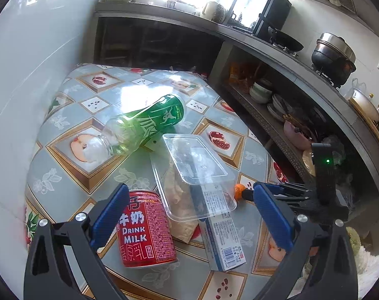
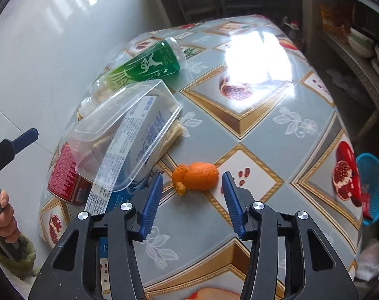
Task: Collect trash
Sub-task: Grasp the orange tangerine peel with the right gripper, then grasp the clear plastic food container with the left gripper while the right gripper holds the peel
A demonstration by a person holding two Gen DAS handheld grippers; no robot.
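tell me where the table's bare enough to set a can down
Bare: the far half of the table beyond the peel, and the strip between the peel and the basket. Crowded: the wall side, where bottle, clear tub, carton and red can lie bunched.

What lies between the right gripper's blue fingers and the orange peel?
Only bare patterned tablecloth: in the right wrist view, the right gripper brackets the orange peel without touching.
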